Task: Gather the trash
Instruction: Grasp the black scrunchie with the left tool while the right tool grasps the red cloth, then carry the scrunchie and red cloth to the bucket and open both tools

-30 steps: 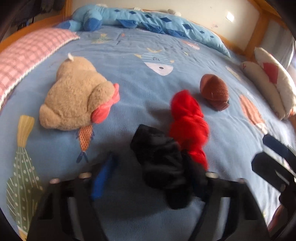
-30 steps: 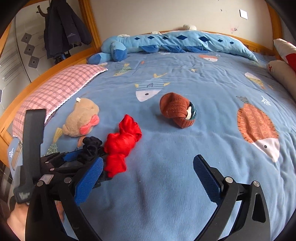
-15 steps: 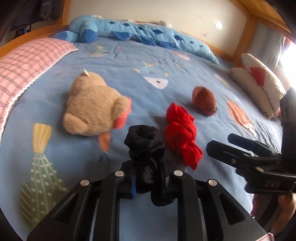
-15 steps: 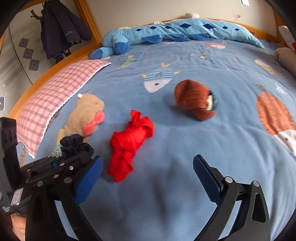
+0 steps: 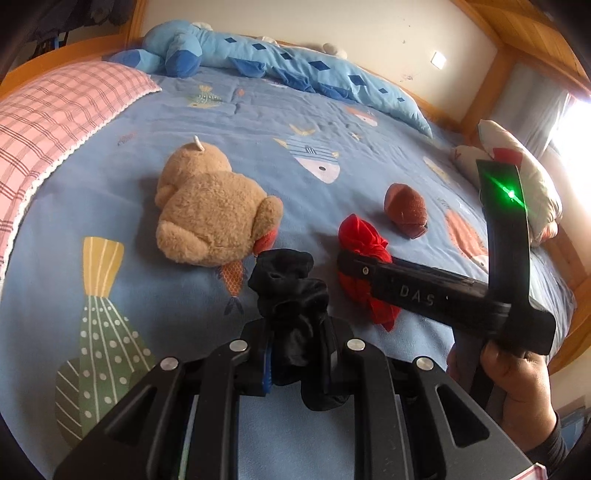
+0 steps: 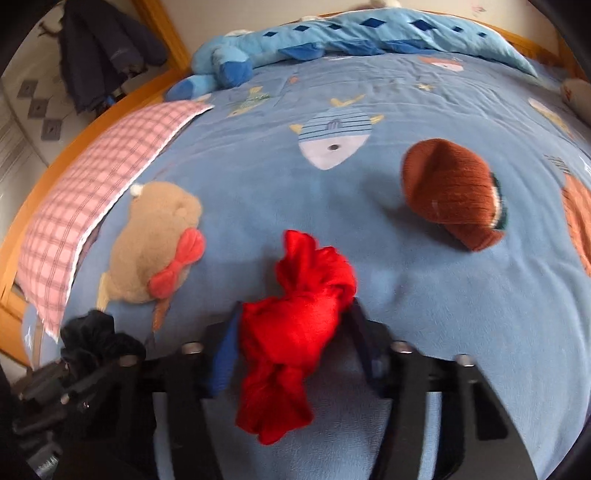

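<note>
Wooden bed frame (image 5: 480,99), cream wall (image 5: 332,26), bright window (image 5: 576,122).

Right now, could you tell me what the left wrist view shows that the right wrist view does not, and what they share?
Only the left wrist view shows a hand gripping the right tool's handle, its green light, and a red-and-white pillow. Only the right wrist view shows dark coats hanging and the right gripper, jaws closing around the red cloth. Both show the bear, brown hat, pink pillow, and the left gripper shut on the black cloth.
</note>
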`<action>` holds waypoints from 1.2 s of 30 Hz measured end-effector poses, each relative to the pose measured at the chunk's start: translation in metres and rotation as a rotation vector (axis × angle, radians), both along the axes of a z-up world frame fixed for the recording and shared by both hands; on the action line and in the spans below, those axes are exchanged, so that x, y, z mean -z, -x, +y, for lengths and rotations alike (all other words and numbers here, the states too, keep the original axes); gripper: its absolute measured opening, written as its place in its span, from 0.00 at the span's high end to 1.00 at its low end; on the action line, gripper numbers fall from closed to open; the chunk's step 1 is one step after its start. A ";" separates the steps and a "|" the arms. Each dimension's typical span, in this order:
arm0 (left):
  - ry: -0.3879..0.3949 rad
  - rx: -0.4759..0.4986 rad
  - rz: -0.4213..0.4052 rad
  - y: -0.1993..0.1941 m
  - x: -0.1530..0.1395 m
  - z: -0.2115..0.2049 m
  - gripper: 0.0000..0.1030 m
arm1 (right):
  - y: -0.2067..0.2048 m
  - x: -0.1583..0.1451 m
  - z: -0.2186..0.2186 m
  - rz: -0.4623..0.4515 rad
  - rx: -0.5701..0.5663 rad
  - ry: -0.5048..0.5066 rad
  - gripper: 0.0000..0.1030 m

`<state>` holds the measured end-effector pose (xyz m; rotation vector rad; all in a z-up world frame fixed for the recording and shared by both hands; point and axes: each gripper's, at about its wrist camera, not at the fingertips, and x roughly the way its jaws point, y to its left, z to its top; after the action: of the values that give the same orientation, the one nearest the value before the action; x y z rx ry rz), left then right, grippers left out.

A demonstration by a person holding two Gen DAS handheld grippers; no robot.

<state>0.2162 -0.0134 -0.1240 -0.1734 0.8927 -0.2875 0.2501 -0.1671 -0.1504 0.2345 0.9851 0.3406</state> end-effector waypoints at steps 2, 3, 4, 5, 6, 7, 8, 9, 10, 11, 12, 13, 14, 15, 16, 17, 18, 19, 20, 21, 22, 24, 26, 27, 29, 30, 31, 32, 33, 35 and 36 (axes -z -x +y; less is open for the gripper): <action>-0.001 0.010 -0.002 0.003 -0.001 -0.001 0.82 | 0.006 -0.001 0.004 -0.029 -0.020 0.036 0.57; -0.005 0.011 -0.005 0.004 -0.002 -0.002 0.82 | 0.010 -0.002 0.006 -0.041 -0.028 0.053 0.57; -0.013 0.010 -0.009 0.006 -0.002 -0.004 0.82 | 0.015 -0.002 0.008 -0.054 -0.043 0.065 0.57; -0.021 0.005 -0.010 0.008 -0.001 -0.005 0.82 | 0.018 -0.002 0.009 -0.056 -0.059 0.070 0.58; -0.028 0.003 -0.005 0.011 0.002 -0.008 0.82 | 0.023 -0.002 0.011 -0.060 -0.074 0.075 0.58; -0.023 0.009 0.001 0.012 0.003 -0.009 0.82 | 0.027 -0.002 0.011 -0.062 -0.077 0.072 0.58; -0.017 0.015 0.005 0.015 0.003 -0.011 0.82 | 0.032 -0.003 0.009 -0.062 -0.076 0.057 0.58; -0.014 0.021 0.002 0.021 0.002 -0.012 0.82 | 0.037 -0.005 0.005 -0.057 -0.077 0.028 0.58; -0.012 0.027 0.000 0.025 0.000 -0.013 0.82 | 0.043 -0.006 0.002 -0.052 -0.076 0.007 0.58; -0.009 0.034 -0.002 0.028 -0.002 -0.015 0.82 | 0.049 -0.009 -0.002 -0.051 -0.073 -0.010 0.58; -0.003 0.044 -0.004 0.033 -0.005 -0.016 0.82 | 0.059 -0.014 -0.008 -0.054 -0.069 -0.027 0.58; 0.009 0.059 -0.006 0.040 -0.009 -0.018 0.82 | 0.068 -0.018 -0.013 -0.057 -0.071 -0.044 0.58; 0.019 0.074 -0.007 0.045 -0.012 -0.021 0.82 | 0.075 -0.022 -0.017 -0.060 -0.067 -0.054 0.58; 0.030 0.102 -0.013 0.054 -0.018 -0.025 0.82 | 0.087 -0.029 -0.024 -0.068 -0.059 -0.064 0.58; 0.036 0.116 -0.020 0.060 -0.022 -0.028 0.82 | 0.097 -0.035 -0.029 -0.075 -0.057 -0.071 0.58; 0.045 0.138 -0.029 0.067 -0.026 -0.032 0.82 | 0.107 -0.040 -0.034 -0.085 -0.057 -0.080 0.58; 0.058 0.171 -0.036 0.077 -0.032 -0.039 0.82 | 0.121 -0.047 -0.041 -0.098 -0.058 -0.091 0.58; 0.068 0.190 -0.038 0.083 -0.035 -0.044 0.82 | 0.132 -0.053 -0.046 -0.108 -0.058 -0.093 0.58; 0.084 0.212 -0.038 0.089 -0.038 -0.049 0.82 | 0.144 -0.057 -0.051 -0.118 -0.052 -0.090 0.58; 0.099 0.236 -0.036 0.096 -0.041 -0.055 0.82 | 0.158 -0.063 -0.058 -0.130 -0.043 -0.088 0.58; 0.112 0.263 -0.034 0.104 -0.044 -0.063 0.82 | 0.173 -0.067 -0.067 -0.139 -0.030 -0.096 0.58; 0.128 0.309 -0.033 0.119 -0.048 -0.077 0.82 | 0.197 -0.071 -0.086 -0.143 0.016 -0.124 0.57; 0.136 0.357 -0.024 0.132 -0.048 -0.092 0.82 | 0.221 -0.072 -0.106 -0.138 0.075 -0.171 0.57; 0.135 0.389 -0.021 0.140 -0.048 -0.103 0.82 | 0.237 -0.072 -0.120 -0.139 0.111 -0.208 0.57; 0.124 0.450 -0.020 0.156 -0.047 -0.122 0.82 | 0.271 -0.073 -0.144 -0.149 0.180 -0.245 0.57; 0.120 0.475 -0.018 0.163 -0.046 -0.131 0.82 | 0.285 -0.074 -0.154 -0.158 0.213 -0.251 0.57; 0.116 0.523 -0.014 0.175 -0.045 -0.145 0.82 | 0.303 -0.075 -0.166 -0.165 0.247 -0.257 0.57; 0.114 0.558 -0.013 0.185 -0.045 -0.157 0.82 | 0.321 -0.075 -0.178 -0.168 0.290 -0.254 0.57; 0.114 0.582 -0.011 0.192 -0.044 -0.165 0.82 | 0.334 -0.075 -0.187 -0.172 0.325 -0.248 0.57; 0.113 0.660 -0.003 0.211 -0.042 -0.189 0.82 | 0.363 -0.072 -0.204 -0.170 0.391 -0.231 0.57; 0.112 0.691 -0.002 0.220 -0.042 -0.200 0.82 | 0.382 -0.071 -0.214 -0.166 0.433 -0.225 0.57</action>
<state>-0.0043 -0.2133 -0.0823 0.0391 0.9135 -0.9803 -0.1317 -0.3811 -0.0798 0.6043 0.7083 0.0704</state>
